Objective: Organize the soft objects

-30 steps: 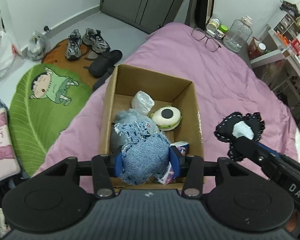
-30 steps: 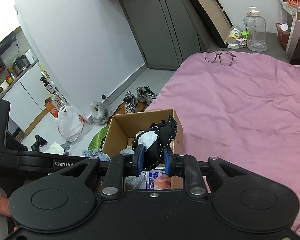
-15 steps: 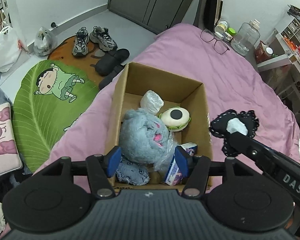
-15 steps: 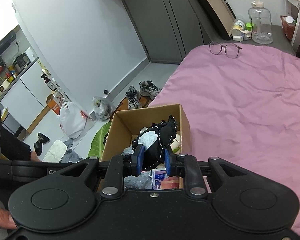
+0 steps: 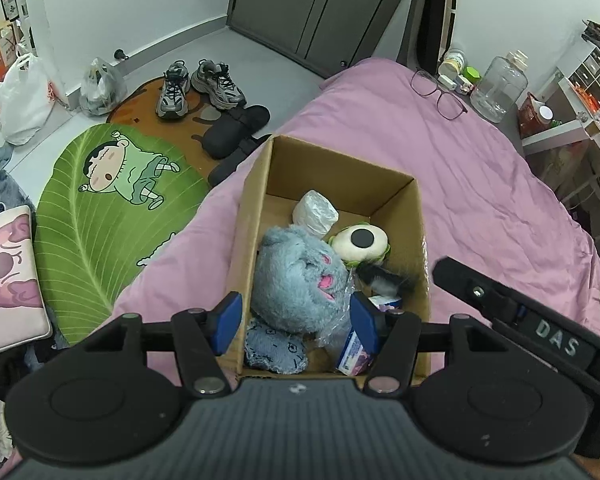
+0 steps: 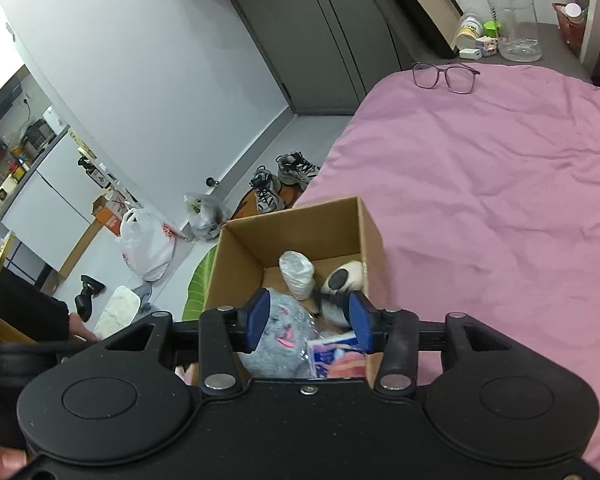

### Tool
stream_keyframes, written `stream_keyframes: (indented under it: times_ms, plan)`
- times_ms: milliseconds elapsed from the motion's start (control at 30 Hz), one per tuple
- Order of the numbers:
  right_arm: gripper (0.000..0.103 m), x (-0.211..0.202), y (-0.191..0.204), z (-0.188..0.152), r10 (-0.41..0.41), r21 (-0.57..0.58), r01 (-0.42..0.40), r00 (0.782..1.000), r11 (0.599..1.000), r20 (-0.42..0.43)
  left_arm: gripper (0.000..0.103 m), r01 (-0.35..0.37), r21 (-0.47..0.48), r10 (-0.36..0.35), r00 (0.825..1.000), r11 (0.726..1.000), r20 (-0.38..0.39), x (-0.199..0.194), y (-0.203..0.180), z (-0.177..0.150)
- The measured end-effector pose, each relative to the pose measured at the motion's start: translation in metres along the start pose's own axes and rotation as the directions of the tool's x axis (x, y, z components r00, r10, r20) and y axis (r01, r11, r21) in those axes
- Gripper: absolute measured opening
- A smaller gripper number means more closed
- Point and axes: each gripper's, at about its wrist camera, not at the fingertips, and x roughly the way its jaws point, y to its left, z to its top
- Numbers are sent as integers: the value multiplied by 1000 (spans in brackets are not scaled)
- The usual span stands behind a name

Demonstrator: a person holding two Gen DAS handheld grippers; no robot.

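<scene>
The black-and-white soft toy (image 5: 384, 279) lay blurred in the cardboard box (image 5: 252, 216) on the pink bed (image 5: 480, 184), beside the grey plush (image 5: 296, 276) and the eyeball plush (image 5: 360, 240), while the left tongs (image 5: 296, 318) and right tongs (image 6: 309, 320) both hung released above it.

One cardboard box (image 5: 252, 216) sits on one bed (image 5: 480, 184). In the box are six soft things: one grey plush toy (image 5: 296, 276), one denim pouch (image 5: 274, 346) at 6 o'clock from it, one white wrapped bundle (image 5: 314, 213) at 12, one round cream toy (image 5: 360, 242) at 2, one black-and-white fuzzy piece (image 5: 384, 278) at 3, and one small printed packet (image 5: 354, 354) at 5. One pair of glasses (image 5: 440, 94) lies on the bed. On the floor are two sneakers (image 5: 200, 86), two black slippers (image 5: 236, 132), two plastic bags (image 5: 100, 86) and one leaf rug (image 5: 84, 216).
</scene>
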Motion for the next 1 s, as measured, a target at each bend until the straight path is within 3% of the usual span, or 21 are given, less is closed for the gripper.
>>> stream_keyframes:
  times_ms: [267,400,533,700,1000]
  plan:
    - [47,-26,-20,-2,-30,4,30,999,1000,34,59,-3,8,3,1000,1000,-2,1,-12,1]
    - [52,-37,-32,-1,-39,16,38,998,999,43,70,-2,20,2,1000,1000,-2,1,-22,1]
    - [55,-48,-42,-2,-44,25,43,998,999,48,73,3,38,-3,1000,999,-7,-1,-32,0]
    - [68,-65,-52,-3,-47,29,45,997,999,60,80,-22,58,23,1000,998,-15,-7,-42,-7]
    - [91,-98,-62,-4,-46,20,44,995,999,88,88,-6,100,4,1000,995,20,-40,-58,-22]
